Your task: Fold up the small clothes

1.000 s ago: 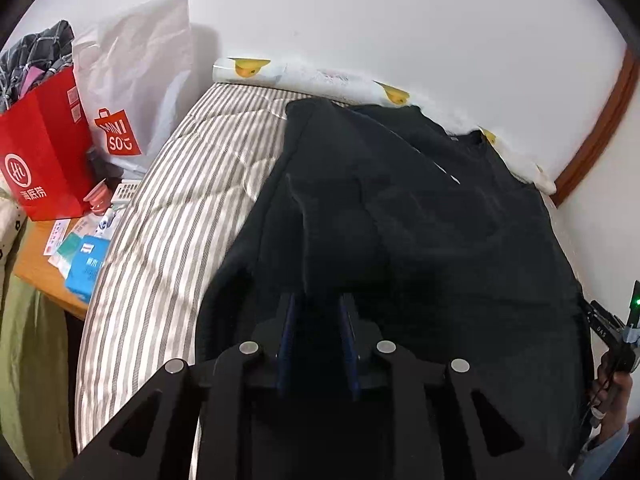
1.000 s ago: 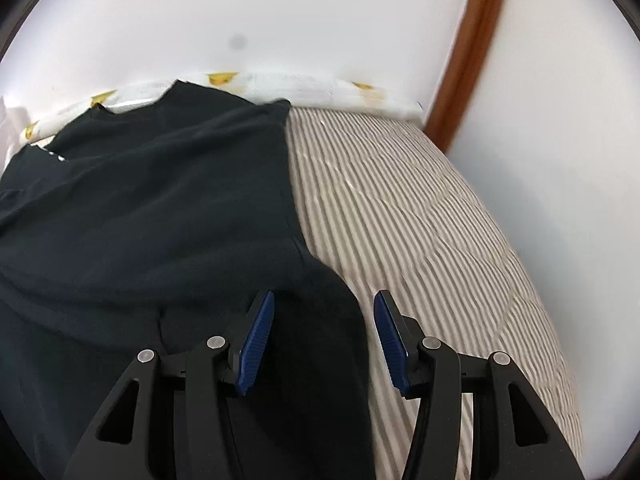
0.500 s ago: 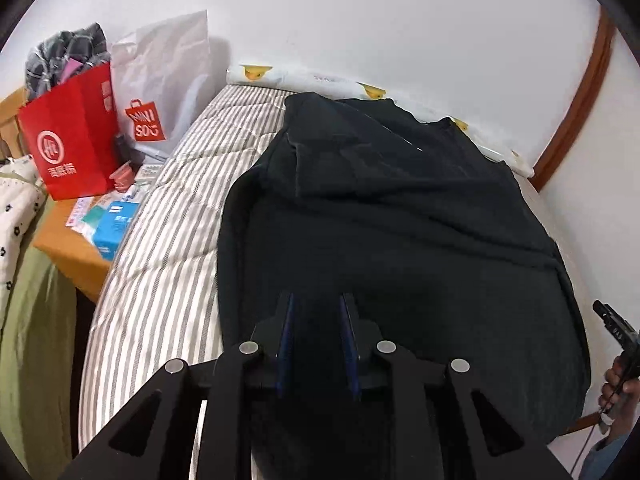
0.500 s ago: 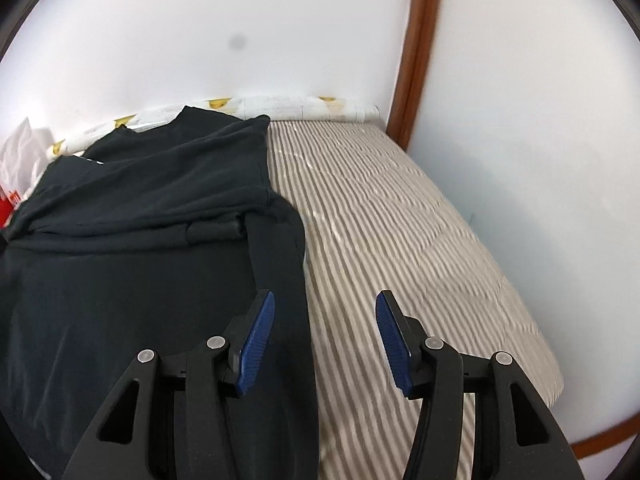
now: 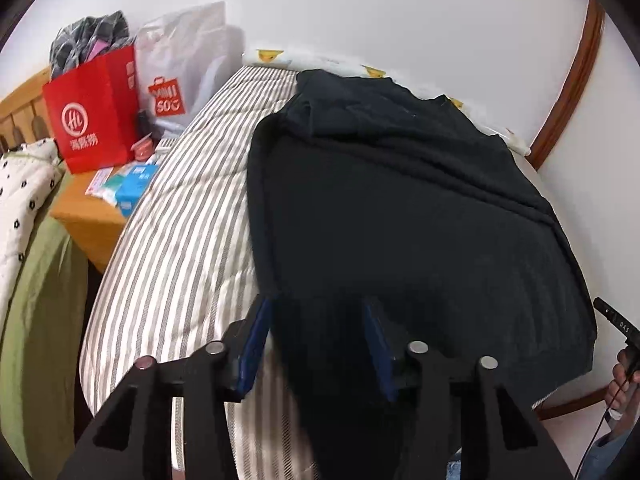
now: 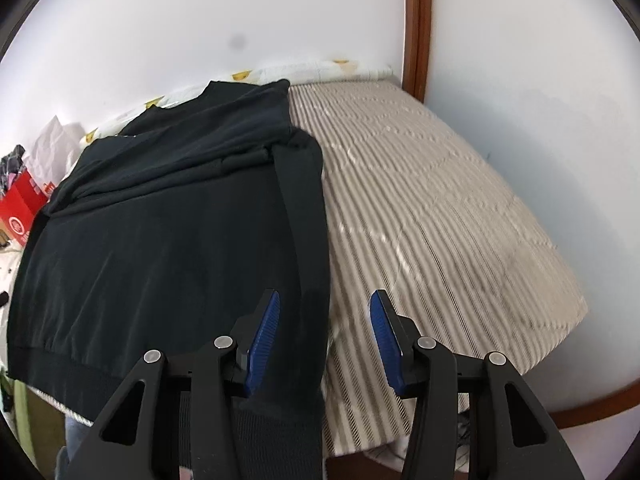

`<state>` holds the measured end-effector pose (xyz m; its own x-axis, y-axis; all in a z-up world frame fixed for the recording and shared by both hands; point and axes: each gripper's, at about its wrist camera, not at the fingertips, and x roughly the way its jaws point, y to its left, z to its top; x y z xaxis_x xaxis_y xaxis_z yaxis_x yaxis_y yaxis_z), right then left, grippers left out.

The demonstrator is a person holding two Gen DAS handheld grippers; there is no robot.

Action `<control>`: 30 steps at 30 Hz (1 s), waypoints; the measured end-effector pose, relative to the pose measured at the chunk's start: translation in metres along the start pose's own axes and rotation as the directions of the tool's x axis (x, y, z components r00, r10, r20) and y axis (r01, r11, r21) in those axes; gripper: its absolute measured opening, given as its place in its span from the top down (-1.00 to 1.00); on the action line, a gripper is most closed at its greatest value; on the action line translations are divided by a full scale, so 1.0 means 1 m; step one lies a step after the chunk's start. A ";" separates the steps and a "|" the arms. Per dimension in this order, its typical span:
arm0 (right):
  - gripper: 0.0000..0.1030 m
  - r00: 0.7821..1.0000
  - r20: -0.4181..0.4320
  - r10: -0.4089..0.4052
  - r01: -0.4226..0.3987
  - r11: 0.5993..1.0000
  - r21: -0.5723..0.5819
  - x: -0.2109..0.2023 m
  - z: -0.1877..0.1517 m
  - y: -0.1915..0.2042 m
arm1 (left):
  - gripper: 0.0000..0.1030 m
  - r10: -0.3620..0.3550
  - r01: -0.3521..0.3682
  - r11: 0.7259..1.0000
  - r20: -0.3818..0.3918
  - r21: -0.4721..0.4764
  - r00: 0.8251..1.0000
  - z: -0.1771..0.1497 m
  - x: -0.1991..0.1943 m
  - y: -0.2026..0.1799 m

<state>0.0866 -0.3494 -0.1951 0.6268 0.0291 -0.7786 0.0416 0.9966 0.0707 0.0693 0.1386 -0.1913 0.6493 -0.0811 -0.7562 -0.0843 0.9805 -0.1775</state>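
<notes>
A black sweater (image 5: 400,200) lies spread on the striped mattress (image 5: 188,220), with its upper part folded down over the body. My left gripper (image 5: 318,344) is at its near hem. Its jaws are opening, and blurred dark cloth sits loose between them, not pressed by the pads. In the right wrist view the sweater (image 6: 160,240) fills the left half. One long sleeve (image 6: 304,220) runs down its right edge and off the bed. My right gripper (image 6: 322,336) hovers over that sleeve's lower end. Its jaws are wide apart and closing slightly, with the sleeve's edge below them, ungripped.
A red paper bag (image 5: 92,120) and a white shopping bag (image 5: 180,72) stand on a wooden bedside table (image 5: 84,208) with small boxes (image 5: 132,188). A duck-print blanket (image 5: 272,56) lines the wall. Bare mattress (image 6: 440,220) spreads to the right of the sweater. Wooden trim (image 6: 416,28) marks the corner.
Both grippers have drawn back toward the bed's near edge. The left jaws, shut on dark cloth before, have spread apart. The right gripper stayed open.
</notes>
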 end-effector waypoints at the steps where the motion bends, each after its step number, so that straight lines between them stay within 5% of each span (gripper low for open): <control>1: 0.09 1.000 -0.002 0.004 -0.004 1.000 -0.001 0.001 -0.002 0.000 | 0.13 0.003 -0.003 1.000 -0.003 -0.004 1.000 -0.004 0.000 0.003; 7: 0.09 0.999 -0.023 0.039 -0.040 0.999 -0.027 0.007 -0.018 0.008 | 0.13 0.002 -0.003 1.000 -0.037 -0.028 0.999 -0.023 0.007 0.013; 18: 0.09 0.998 -0.030 0.052 -0.053 0.998 -0.023 0.031 -0.015 0.022 | 0.14 0.044 -0.044 0.999 0.015 -0.030 0.999 -0.029 0.008 0.001; 21: 0.27 0.999 -0.018 0.051 -0.052 0.998 -0.044 0.037 -0.009 0.033 | 0.30 0.047 -0.046 0.998 0.012 -0.051 0.999 -0.025 0.012 -0.001; 23: 0.74 0.998 -0.012 0.069 -0.069 0.996 -0.049 0.039 -0.006 0.037 | 0.63 0.070 -0.070 0.996 0.009 -0.053 0.997 -0.023 0.014 -0.003; 25: 0.81 0.998 -0.006 0.066 -0.066 0.996 -0.057 0.038 -0.005 0.039 | 0.84 0.064 -0.064 0.996 0.002 -0.063 0.998 -0.022 0.016 -0.001; 30: 0.84 0.995 0.036 0.094 -0.092 0.994 -0.061 0.023 -0.004 0.030 | 0.87 -0.006 0.006 0.994 0.003 -0.113 1.000 -0.019 0.006 0.007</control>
<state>0.0995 -0.3190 -0.2131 0.6552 0.1199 -0.7459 -0.0637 0.9926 0.1037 0.0579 0.1412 -0.2090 0.6521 -0.0863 -0.7532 -0.1654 0.9534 -0.2525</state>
